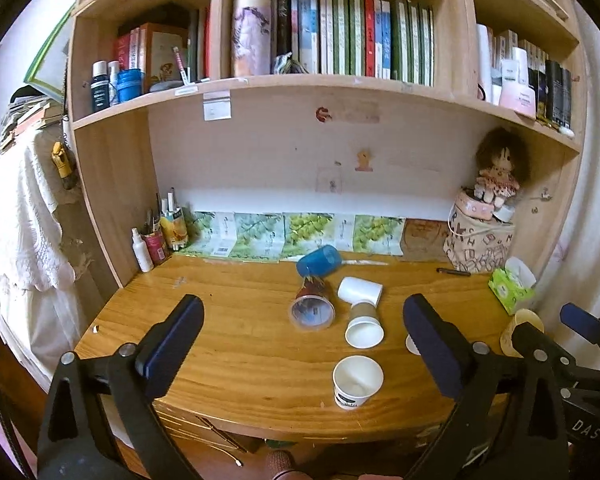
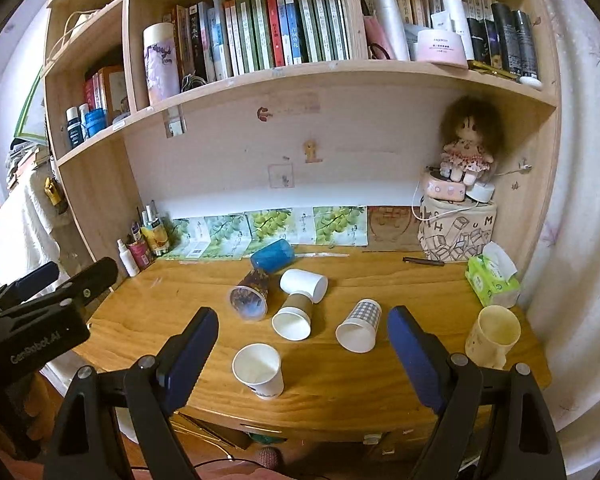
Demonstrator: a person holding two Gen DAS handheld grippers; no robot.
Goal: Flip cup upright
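Holding my right gripper released above the table; the checked cup lies tipped just ahead, mouth toward me, nearer this hand; my left gripper is released too.

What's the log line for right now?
left: open, empty | right: open, empty | checked cup: on its side | yellow cup: upright | desk

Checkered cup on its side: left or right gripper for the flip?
Right, probably. The checkered cup lies just ahead of the open right gripper, nearer its right finger. In the left wrist view, the left gripper faces the printed cup instead.
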